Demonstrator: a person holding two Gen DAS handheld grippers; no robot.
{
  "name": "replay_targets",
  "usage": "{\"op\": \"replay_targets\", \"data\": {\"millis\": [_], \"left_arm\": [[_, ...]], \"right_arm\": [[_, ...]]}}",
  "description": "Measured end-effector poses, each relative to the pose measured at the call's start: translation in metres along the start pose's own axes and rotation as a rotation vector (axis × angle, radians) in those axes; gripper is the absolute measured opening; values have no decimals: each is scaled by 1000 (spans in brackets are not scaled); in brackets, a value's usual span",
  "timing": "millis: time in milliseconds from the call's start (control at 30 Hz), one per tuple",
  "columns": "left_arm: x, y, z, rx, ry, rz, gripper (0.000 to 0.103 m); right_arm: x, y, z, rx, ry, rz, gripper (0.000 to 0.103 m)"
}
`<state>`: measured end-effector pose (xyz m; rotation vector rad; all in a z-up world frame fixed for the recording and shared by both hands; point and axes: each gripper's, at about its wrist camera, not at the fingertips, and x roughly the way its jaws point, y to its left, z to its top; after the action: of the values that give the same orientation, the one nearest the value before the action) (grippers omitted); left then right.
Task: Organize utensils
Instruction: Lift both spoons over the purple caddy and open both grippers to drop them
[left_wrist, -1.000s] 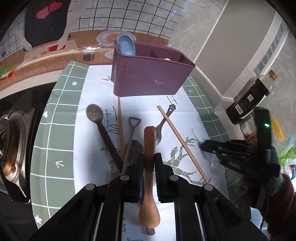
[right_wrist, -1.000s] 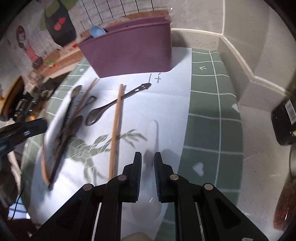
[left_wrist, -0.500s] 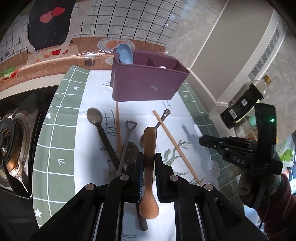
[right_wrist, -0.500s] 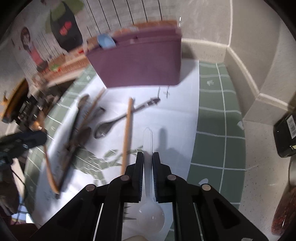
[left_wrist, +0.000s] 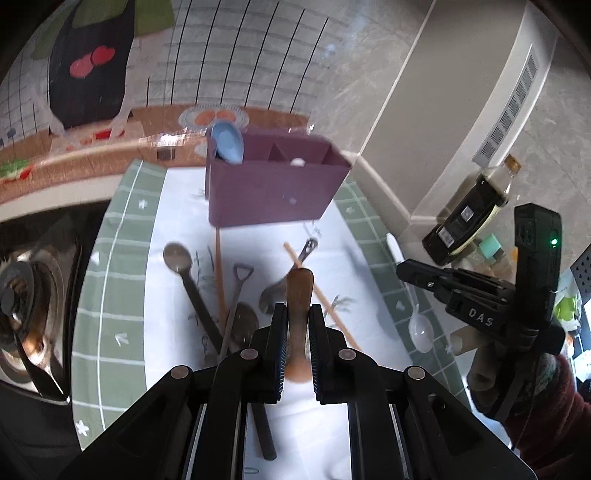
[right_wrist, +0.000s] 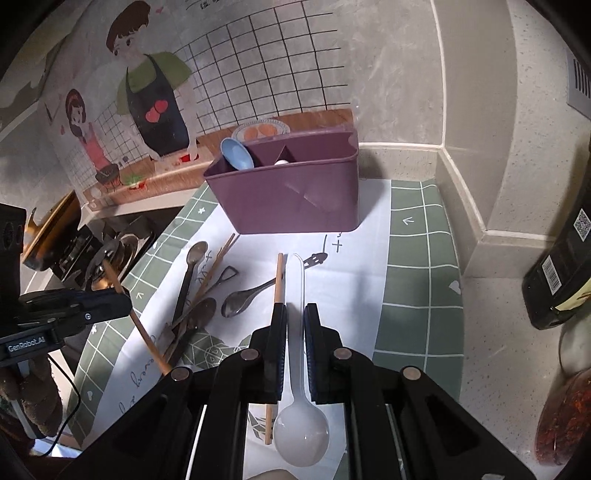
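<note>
Above the green-checked mat, the left gripper is clamping a wooden spoon, and the right gripper is gripping a clear plastic spoon by its handle, bowl toward the camera. Behind them, the purple utensil caddy is standing upright, holding a blue spoon. Metal spoons and chopsticks are lying loose between.

— Where is the caddy sitting?
— At the back of the mat on the worktop, holding a spoon in its left compartment.
— And the loose utensils?
— Lying in front of it; bottle standing to the right.
</note>
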<state>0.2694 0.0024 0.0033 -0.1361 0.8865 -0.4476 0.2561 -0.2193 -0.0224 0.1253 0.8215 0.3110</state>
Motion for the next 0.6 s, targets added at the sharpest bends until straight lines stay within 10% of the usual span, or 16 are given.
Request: {"op": "replay_targets", "data": {"millis": [400,600], "left_arm": [[-85,-30,151,95,-335,32,12],[-50,-12,193,58,-309,70,12]], "right_arm": [[-101,27,149,-137,-470,11,10],[-70,10,184,-146,-484,73,10]]}}
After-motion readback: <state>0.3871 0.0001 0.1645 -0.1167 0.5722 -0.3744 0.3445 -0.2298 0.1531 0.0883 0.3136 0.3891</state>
